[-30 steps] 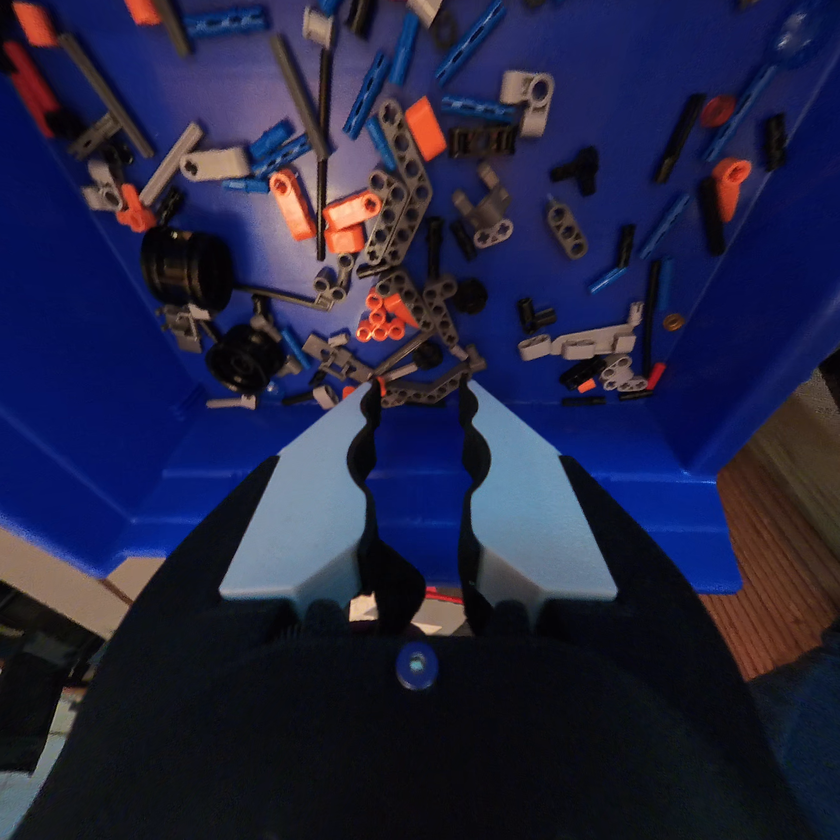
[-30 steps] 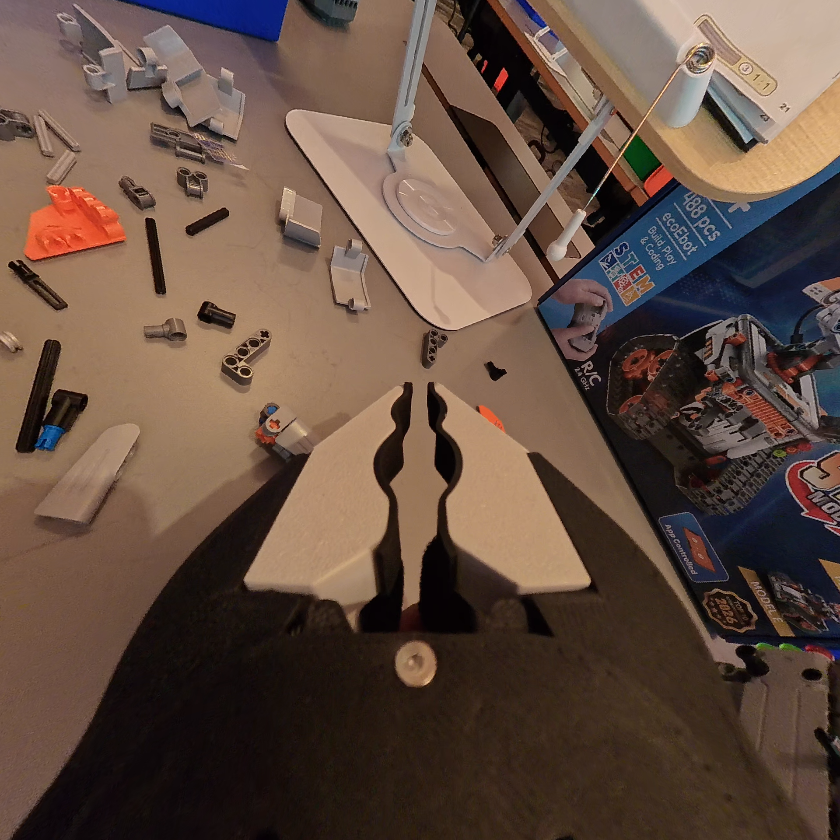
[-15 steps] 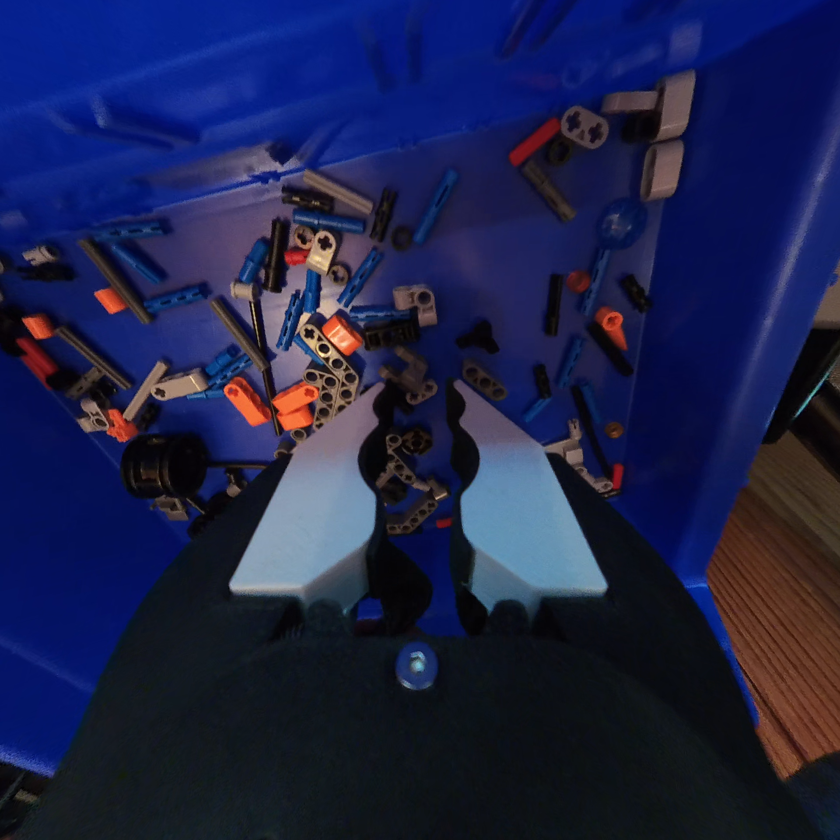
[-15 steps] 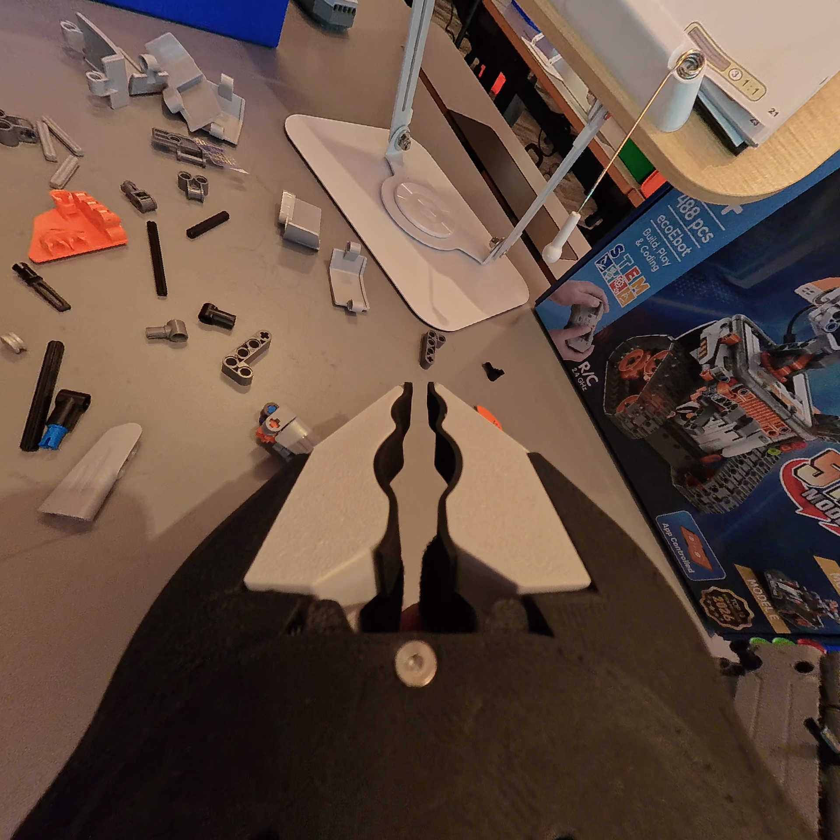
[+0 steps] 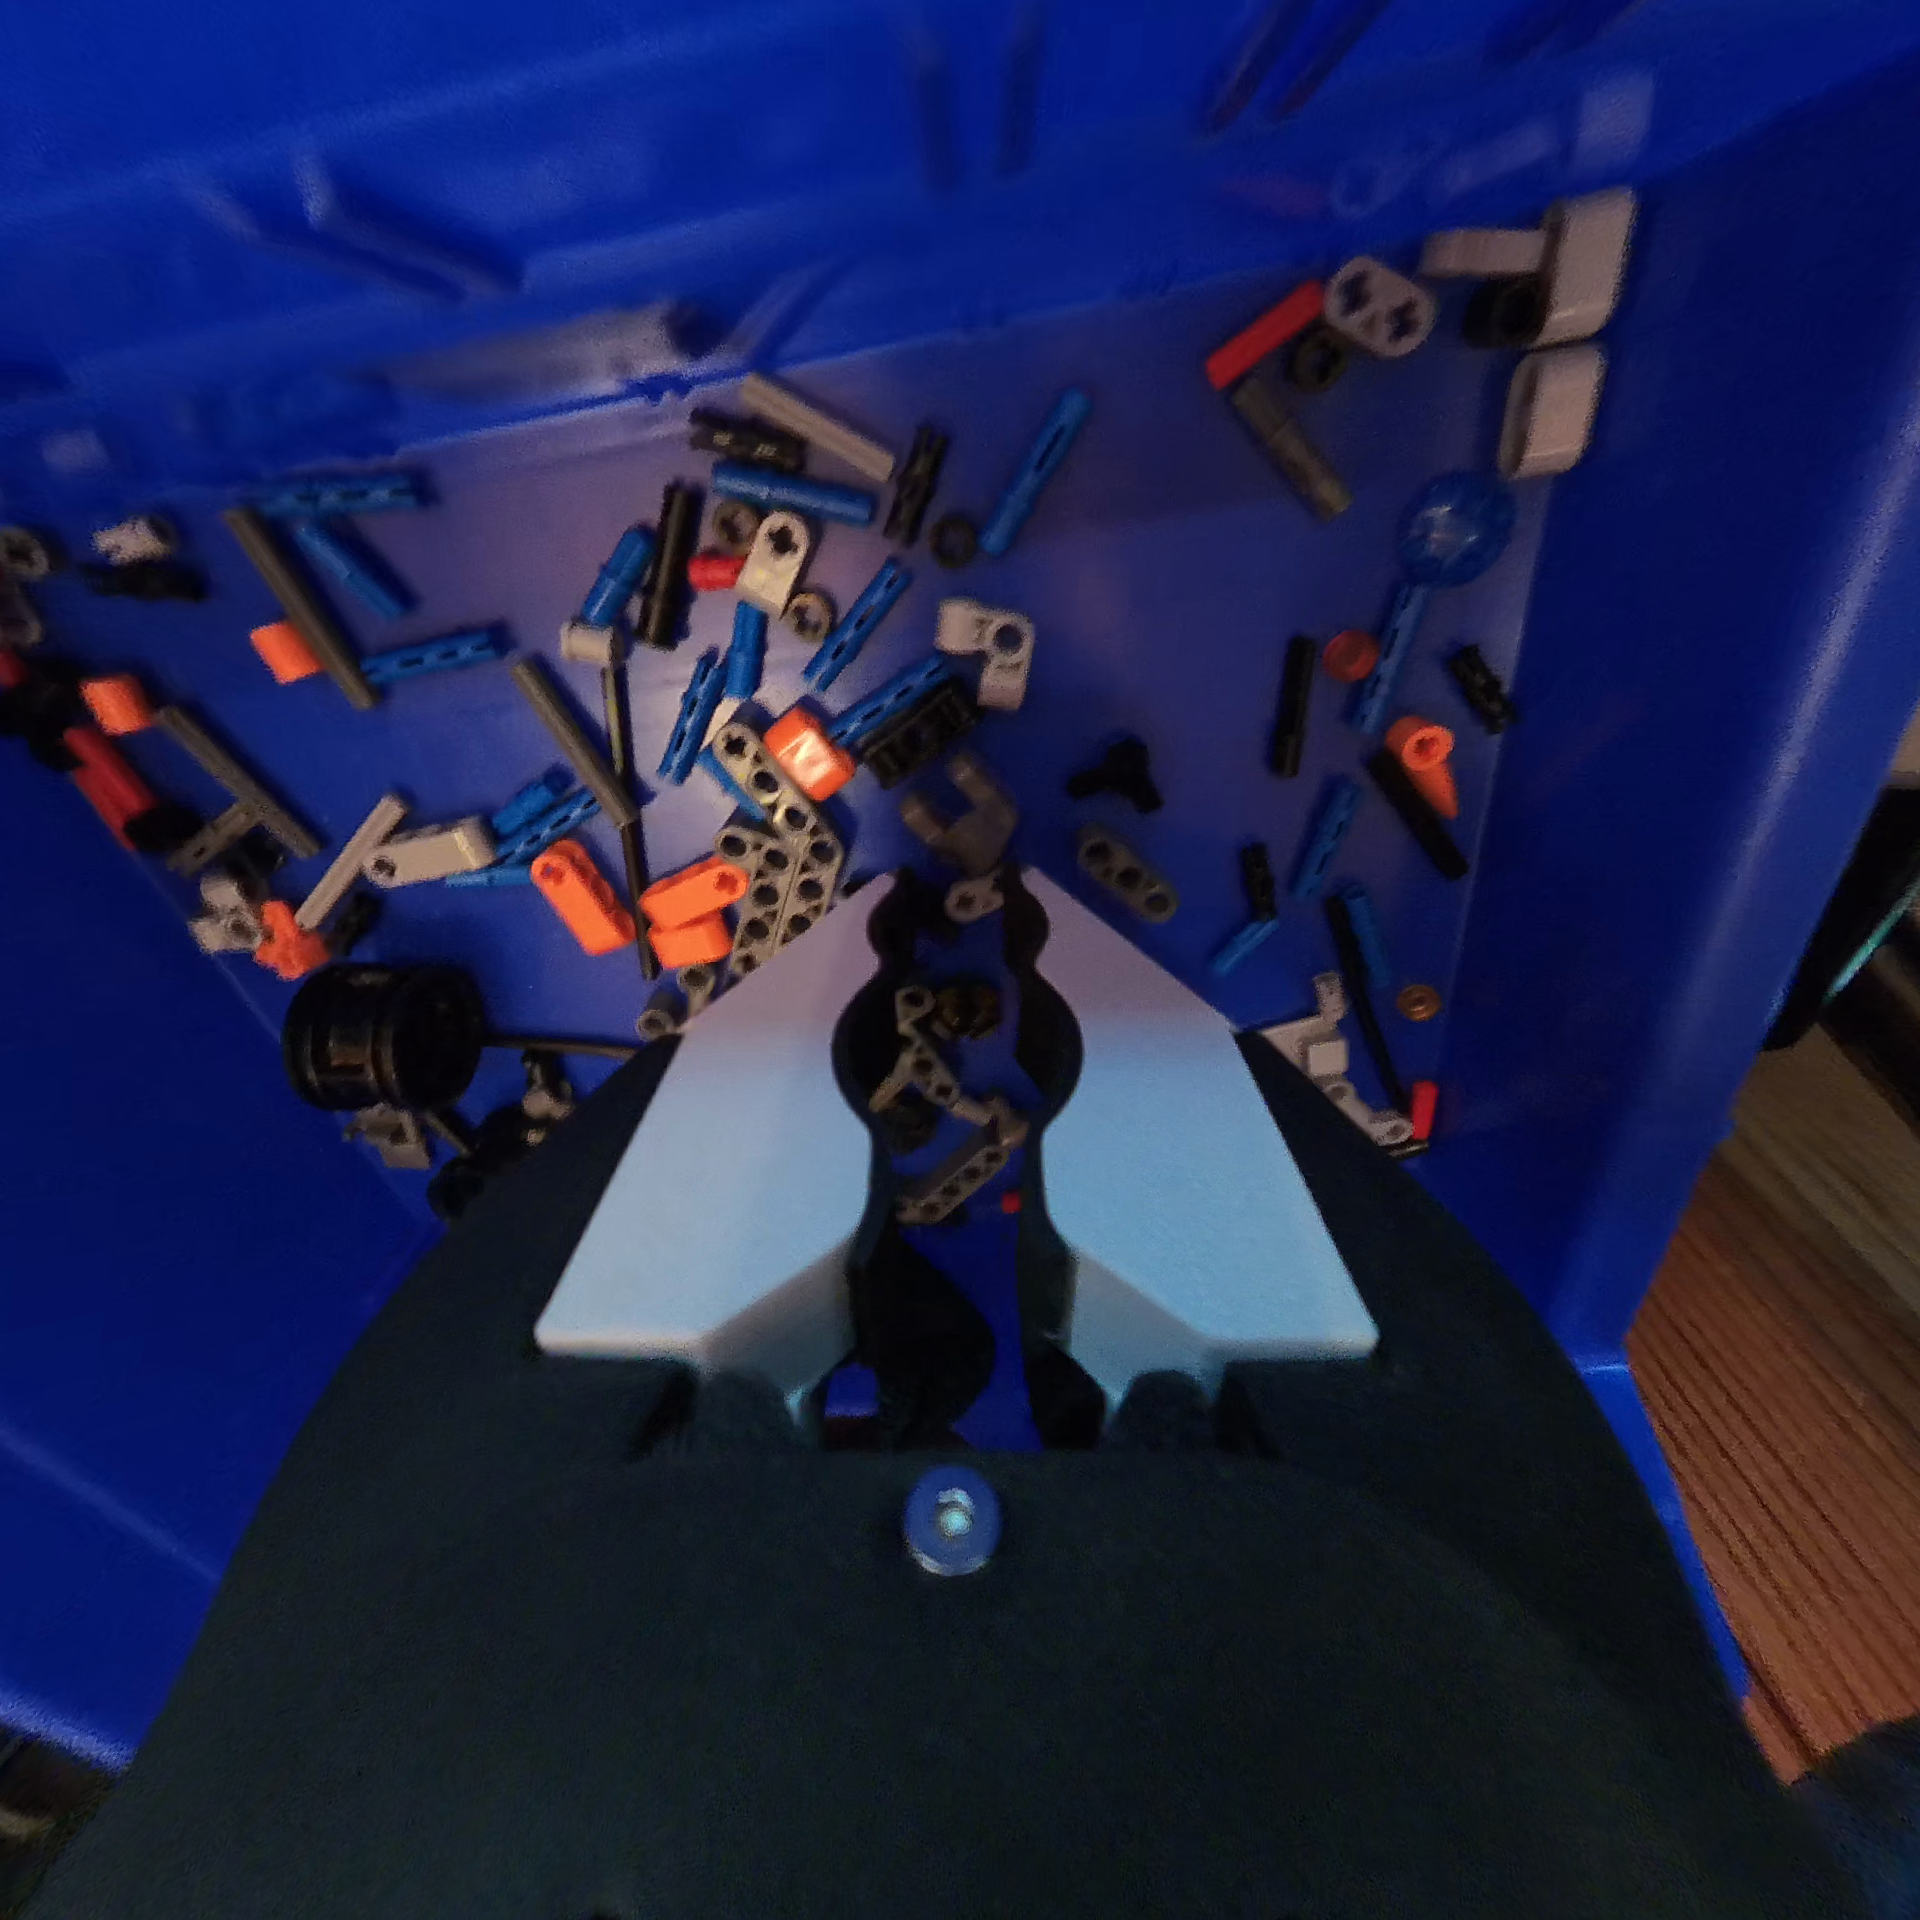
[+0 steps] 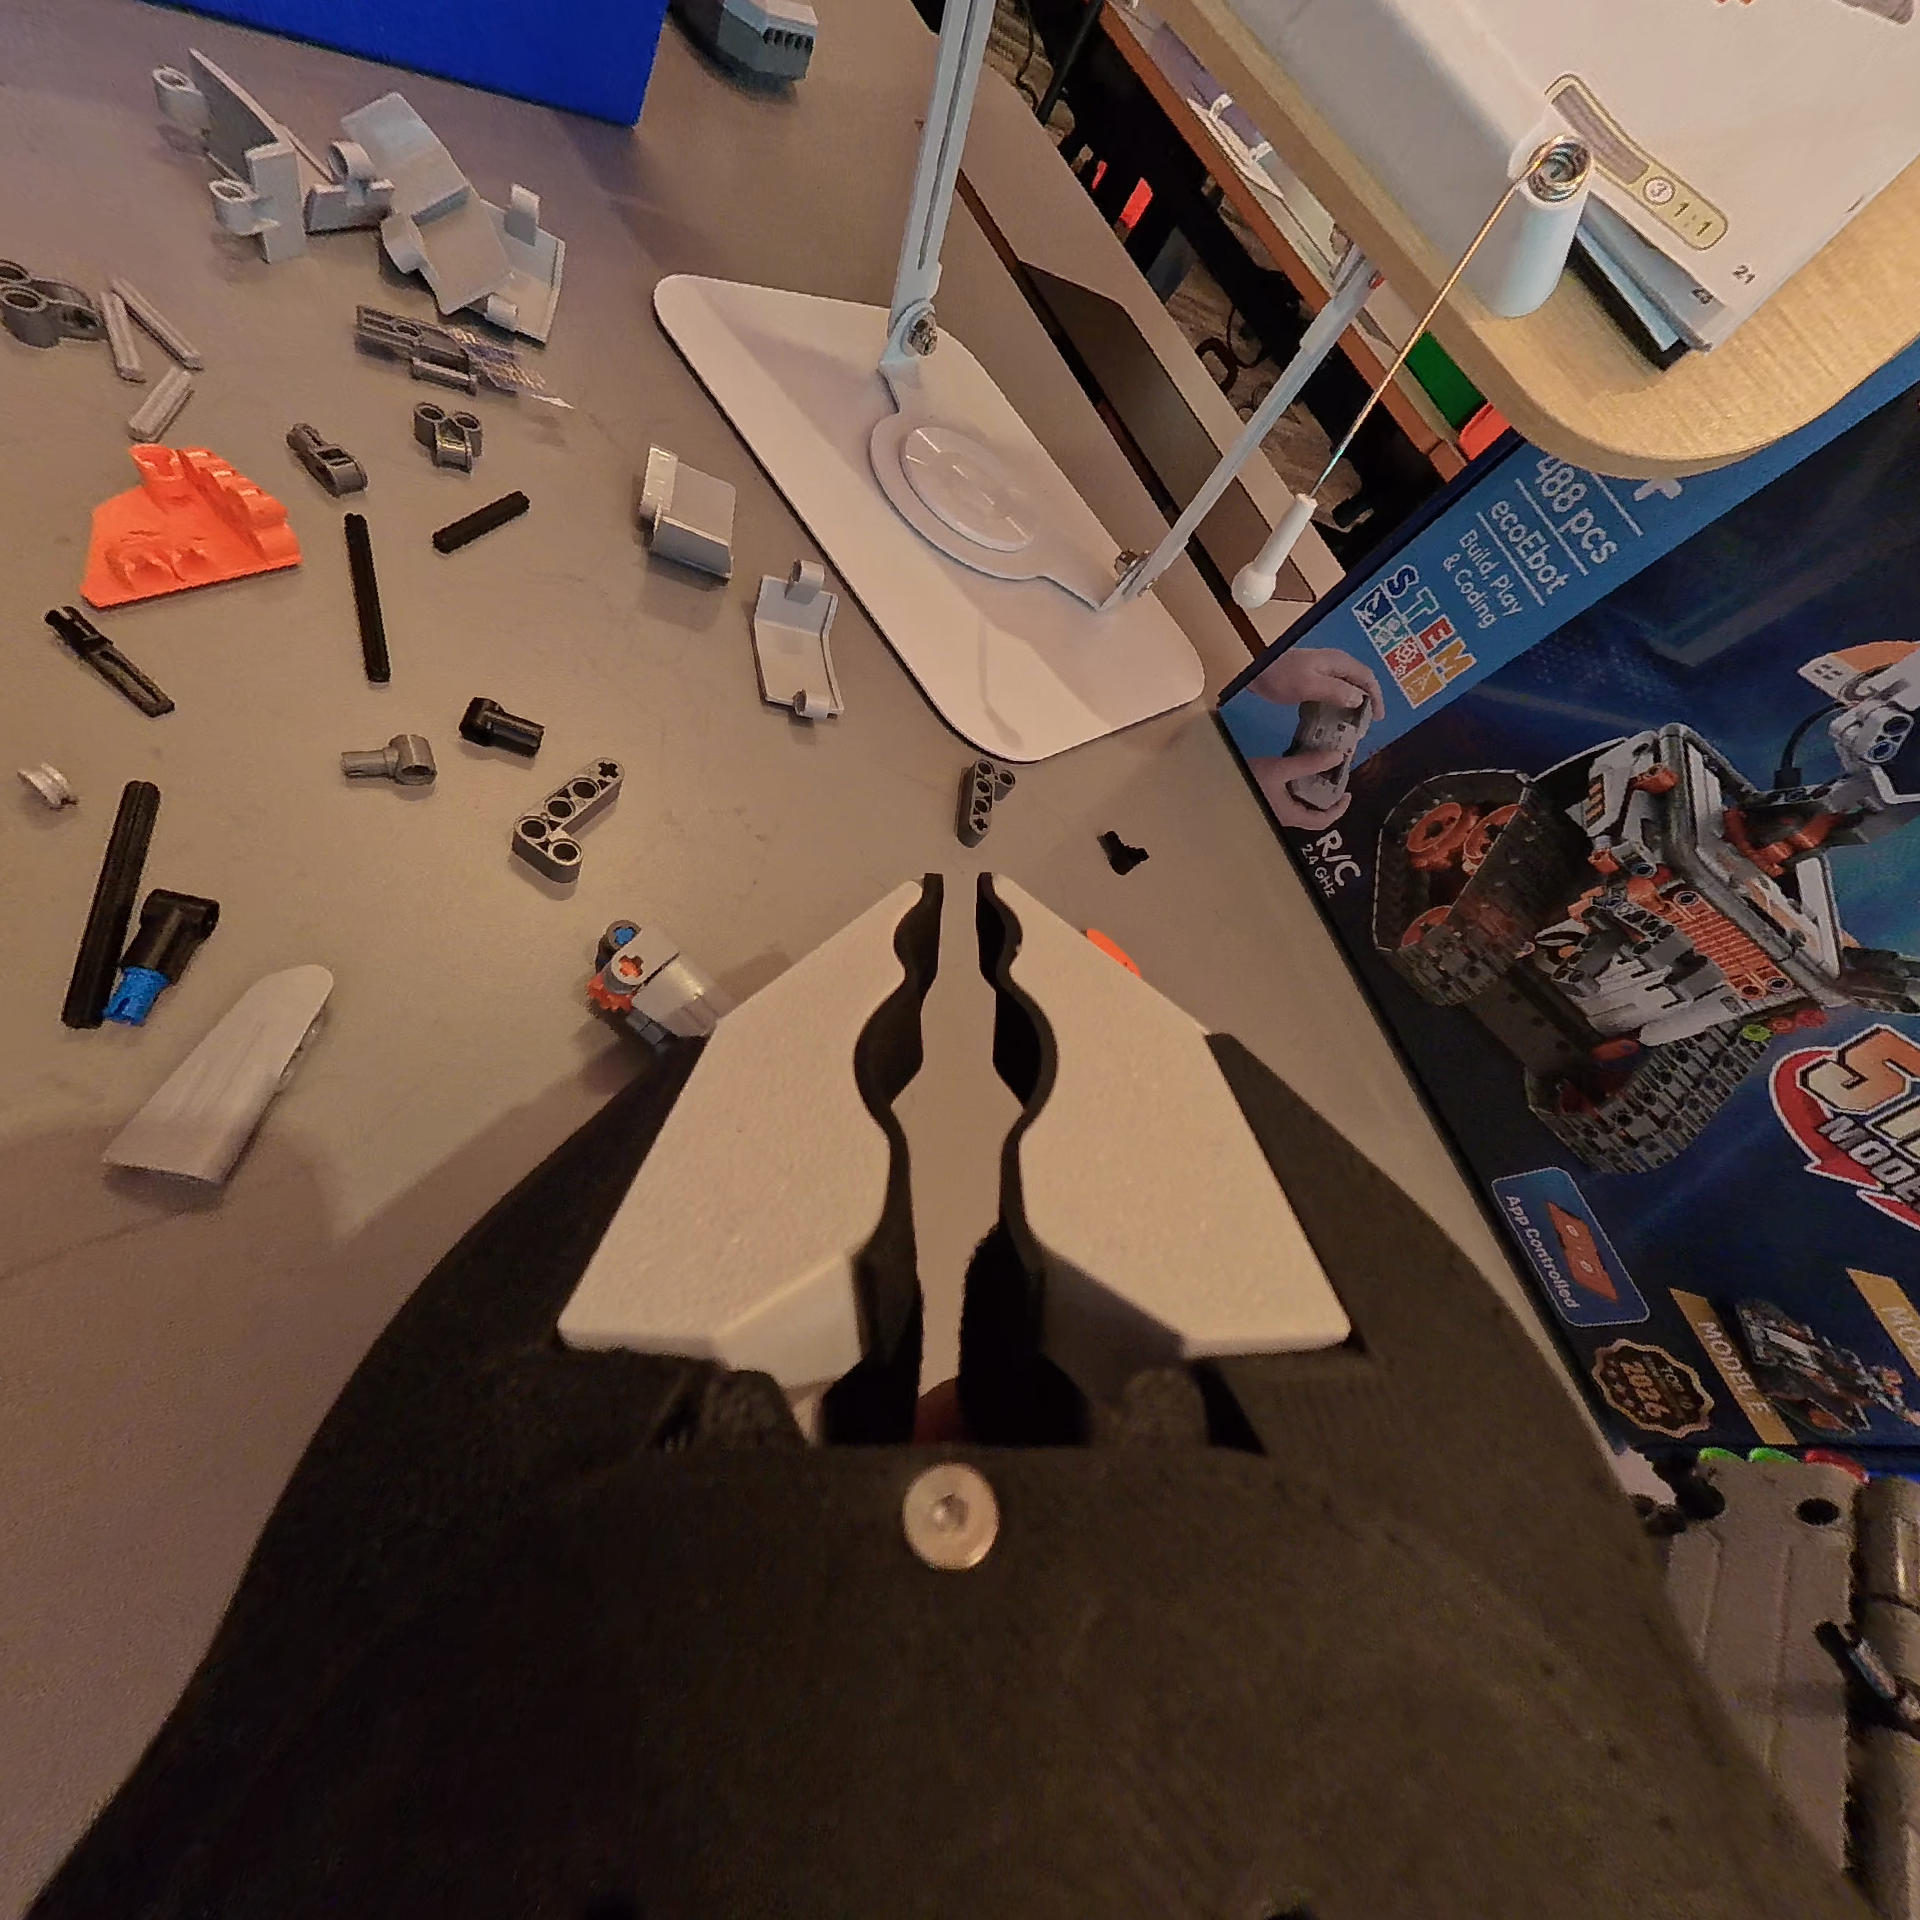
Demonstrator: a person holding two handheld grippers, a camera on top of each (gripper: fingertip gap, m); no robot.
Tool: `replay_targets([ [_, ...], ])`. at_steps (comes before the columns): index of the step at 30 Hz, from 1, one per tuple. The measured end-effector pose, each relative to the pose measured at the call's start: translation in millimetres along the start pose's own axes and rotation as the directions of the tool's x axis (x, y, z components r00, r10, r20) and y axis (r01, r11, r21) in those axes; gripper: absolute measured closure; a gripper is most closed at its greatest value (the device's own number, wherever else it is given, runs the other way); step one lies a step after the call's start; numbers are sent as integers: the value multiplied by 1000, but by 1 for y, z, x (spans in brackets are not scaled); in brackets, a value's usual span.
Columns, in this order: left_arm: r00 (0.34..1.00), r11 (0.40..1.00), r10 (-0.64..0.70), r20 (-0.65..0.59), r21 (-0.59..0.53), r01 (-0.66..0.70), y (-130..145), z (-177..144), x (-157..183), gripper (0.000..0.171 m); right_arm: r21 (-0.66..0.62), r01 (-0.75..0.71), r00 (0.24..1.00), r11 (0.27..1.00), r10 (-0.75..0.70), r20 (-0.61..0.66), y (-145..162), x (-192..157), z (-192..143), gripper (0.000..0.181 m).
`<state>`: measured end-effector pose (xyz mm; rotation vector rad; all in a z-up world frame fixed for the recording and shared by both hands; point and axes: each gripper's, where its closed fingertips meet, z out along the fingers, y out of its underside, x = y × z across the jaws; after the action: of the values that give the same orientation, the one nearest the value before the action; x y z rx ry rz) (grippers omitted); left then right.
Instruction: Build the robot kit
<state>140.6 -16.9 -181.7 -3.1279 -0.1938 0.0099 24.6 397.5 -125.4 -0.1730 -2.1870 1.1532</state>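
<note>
My left gripper (image 5: 954,883) is open inside a blue plastic bin (image 5: 1714,727), low over its floor of loose building-toy parts. A small light grey connector (image 5: 974,896) lies between the fingertips, and dark grey holed beams (image 5: 940,1081) show through the gap behind it. Orange connectors (image 5: 694,902) and a black wheel (image 5: 382,1034) lie to the left. My right gripper (image 6: 958,885) is empty above a grey table (image 6: 416,1299), its jaws almost together with only a narrow slit. A small grey-and-orange assembly (image 6: 649,982) sits just left of it and a dark three-hole beam (image 6: 982,798) lies ahead.
On the table are a white lamp base (image 6: 935,499), a printed toy box (image 6: 1621,935) at the right, an orange panel (image 6: 187,525), grey panels (image 6: 416,208) and several black pins. A wooden floor (image 5: 1787,1403) shows right of the bin. Spacing between my two grippers at the tips: around 45 cm. The black wheel (image 5: 382,1034) is closer to my left gripper, around 10 cm from its tips; the right tips are 45 cm off.
My left gripper has moved forward and down into the bin, over the grey beams, and its jaws have narrowed slightly. The right gripper has barely moved.
</note>
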Motion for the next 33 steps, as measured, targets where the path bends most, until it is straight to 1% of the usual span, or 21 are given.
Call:
replay_targets([
  [2,999,1000,-29,24,1,29,6,-7,-6,152,0,0,1000,1000,0,0,0,0,0,176],
  [4,997,997,-62,36,40,60,7,-19,-11,150,0,0,1000,1000,0,-1,0,0,-1,177],
  [7,989,995,-104,106,18,102,23,-35,-27,147,2,-1,1000,1000,1,-1,0,1,-1,177],
  [11,981,988,-153,118,13,153,38,-45,-37,140,0,-1,1000,1000,1,2,0,0,0,176],
  [17,975,980,-187,120,-50,194,57,-39,-45,137,-3,-2,1000,1000,2,5,1,-1,0,176],
  [22,964,971,-203,169,-93,221,70,-41,-60,135,-5,-1,1000,1000,1,6,1,-1,1,176],
  [27,965,968,-209,159,-104,227,73,-37,-69,134,-5,-2,1000,1000,2,7,1,-1,0,176],
  [33,977,949,-186,108,-237,207,84,-18,-69,135,-10,0,1000,1000,0,9,2,-2,1,176],
])
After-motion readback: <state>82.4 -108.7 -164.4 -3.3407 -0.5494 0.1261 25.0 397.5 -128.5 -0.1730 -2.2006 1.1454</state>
